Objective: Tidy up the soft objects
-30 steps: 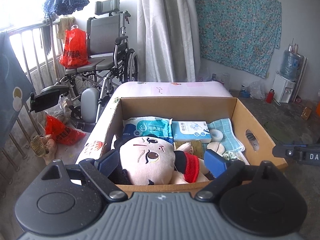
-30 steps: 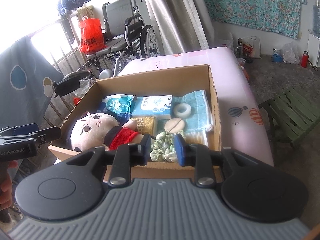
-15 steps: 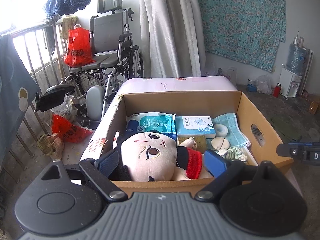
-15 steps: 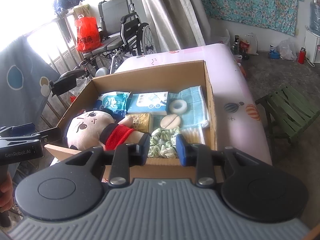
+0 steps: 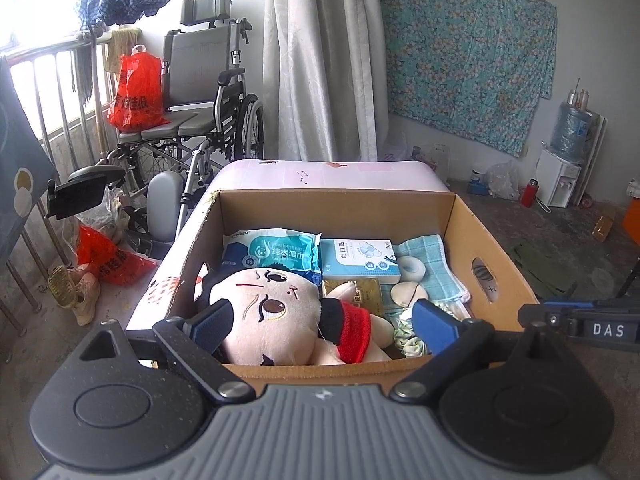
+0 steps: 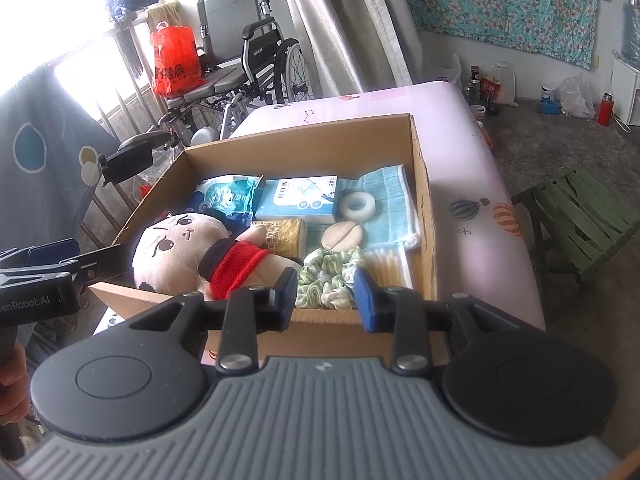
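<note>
While the right gripper (image 6: 326, 294) hangs part-open and empty at lower centre over the green scrunchie (image 6: 328, 274) in the box (image 6: 422, 216), closing short would clip cardboard.

Blown-out window (image 6: 48, 20) daylight, sharp, fisheye-warped edges, perhaps hazy

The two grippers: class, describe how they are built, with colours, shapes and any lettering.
Both are alike. The left gripper and right gripper each have a grey ribbed body, two round black discs, black link arms with silver pivot bolts, and blue pads on the fingers. Seen from the side, the left one carries white lettering ending "enRobot.AI"; the right one shows "DAS".
</note>
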A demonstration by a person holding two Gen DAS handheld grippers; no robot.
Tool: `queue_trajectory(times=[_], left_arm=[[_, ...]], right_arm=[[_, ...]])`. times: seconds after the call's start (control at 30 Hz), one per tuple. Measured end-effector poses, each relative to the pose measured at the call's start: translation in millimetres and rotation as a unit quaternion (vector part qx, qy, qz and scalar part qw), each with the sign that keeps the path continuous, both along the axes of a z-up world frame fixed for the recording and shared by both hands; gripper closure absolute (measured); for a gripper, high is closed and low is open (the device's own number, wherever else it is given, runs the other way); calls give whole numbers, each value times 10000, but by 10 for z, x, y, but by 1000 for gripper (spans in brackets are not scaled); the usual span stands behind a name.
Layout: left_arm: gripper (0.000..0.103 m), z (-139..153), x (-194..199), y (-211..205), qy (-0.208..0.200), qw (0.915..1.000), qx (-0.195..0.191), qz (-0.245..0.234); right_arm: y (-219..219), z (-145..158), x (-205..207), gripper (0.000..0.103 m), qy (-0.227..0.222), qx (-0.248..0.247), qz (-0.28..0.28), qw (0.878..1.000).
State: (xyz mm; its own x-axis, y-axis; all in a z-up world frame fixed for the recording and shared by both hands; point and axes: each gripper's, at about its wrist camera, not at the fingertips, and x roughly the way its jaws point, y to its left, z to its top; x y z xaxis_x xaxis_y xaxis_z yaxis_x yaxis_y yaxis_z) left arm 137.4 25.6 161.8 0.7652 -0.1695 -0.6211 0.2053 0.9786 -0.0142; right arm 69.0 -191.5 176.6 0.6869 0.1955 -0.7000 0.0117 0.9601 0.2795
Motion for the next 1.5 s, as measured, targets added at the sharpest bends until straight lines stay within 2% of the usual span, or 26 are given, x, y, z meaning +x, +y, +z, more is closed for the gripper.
queue_trajectory(times=[1.5], left_arm=[[4, -4, -12, 10, 18, 9999, 111, -3]], right_arm=[[13, -85, 11, 71, 156, 2, 40, 9999]])
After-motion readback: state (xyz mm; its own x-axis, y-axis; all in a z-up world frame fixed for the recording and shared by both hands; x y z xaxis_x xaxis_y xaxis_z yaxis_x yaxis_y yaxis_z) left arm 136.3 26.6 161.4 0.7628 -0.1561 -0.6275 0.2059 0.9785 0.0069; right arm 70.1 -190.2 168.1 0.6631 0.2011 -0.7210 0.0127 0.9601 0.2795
